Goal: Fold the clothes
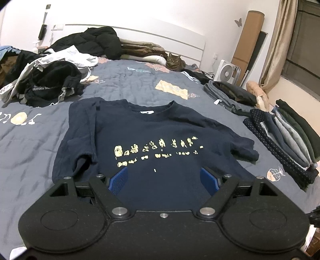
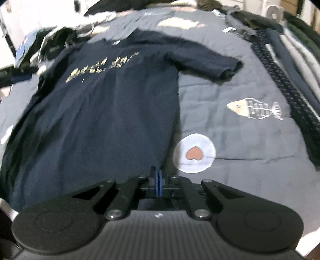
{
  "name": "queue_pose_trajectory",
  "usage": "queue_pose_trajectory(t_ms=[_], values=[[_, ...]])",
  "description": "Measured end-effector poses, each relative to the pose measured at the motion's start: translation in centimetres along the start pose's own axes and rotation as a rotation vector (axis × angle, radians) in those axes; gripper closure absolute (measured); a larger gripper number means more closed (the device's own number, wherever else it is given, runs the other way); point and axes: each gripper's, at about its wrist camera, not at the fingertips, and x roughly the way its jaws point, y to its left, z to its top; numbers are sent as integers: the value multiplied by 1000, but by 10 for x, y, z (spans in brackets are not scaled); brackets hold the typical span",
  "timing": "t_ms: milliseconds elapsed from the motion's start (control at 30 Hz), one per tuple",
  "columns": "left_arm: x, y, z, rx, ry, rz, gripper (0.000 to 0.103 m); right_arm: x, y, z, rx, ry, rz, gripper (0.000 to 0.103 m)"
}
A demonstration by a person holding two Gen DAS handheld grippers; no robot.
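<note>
Bed: a grey-blue quilt (image 1: 124, 80) covered it, white headboard (image 1: 180, 40) behind.
Wall: plain white (image 1: 140, 14).
Window: right side, beige curtain (image 1: 278, 44) drawn aside.
Fan: white (image 1: 227, 73), beside the bed.

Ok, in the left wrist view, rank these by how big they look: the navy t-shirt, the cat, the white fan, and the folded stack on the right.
1. navy t-shirt, by far the largest
2. folded stack
3. cat and white fan: they look about alike, and both sit far from the camera, so I won't rank them.
</note>
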Motion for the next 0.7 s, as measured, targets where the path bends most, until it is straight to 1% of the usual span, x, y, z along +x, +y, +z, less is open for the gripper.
queue_pose_trajectory(t_ms=[67, 133, 200, 267, 367, 433, 500, 533, 567, 600, 667, 700], values=[[0, 1, 1, -1, -1, -1, 25, -4, -3, -4, 12, 6, -7, 102], [0, 1, 1, -2, 1, -1, 25, 0, -4, -11, 0, 46, -26, 102], [0, 2, 1, -6, 3, 0, 25, 11, -7, -16, 6, 104, -62, 101], [-2, 5, 3, -13, -2, 3, 25, 12, -10, -13, 27, 99, -75, 100], [-6, 13, 6, -30, -16, 12, 25, -2, -6, 5, 26, -3, -76, 97], [-11, 22, 10, -49, -30, 31, 25, -10, 2, 25, 36, -82, -48, 97], [-16, 35, 12, -76, -45, 61, 23, -12, 13, 48, 42, -179, -16, 93], [-18, 43, 13, -91, -51, 79, 21, -14, 19, 59, 44, -227, 1, 91], [-20, 52, 14, -108, -57, 99, 21, -15, 25, 71, 47, -275, 17, 85], [-22, 62, 14, -127, -61, 124, 21, -12, 30, 80, 57, -313, 41, 83], [-26, 82, 15, -161, -66, 178, 21, 0, 38, 97, 84, -376, 96, 75], [-28, 91, 15, -176, -67, 206, 21, 7, 43, 104, 95, -397, 123, 73]])
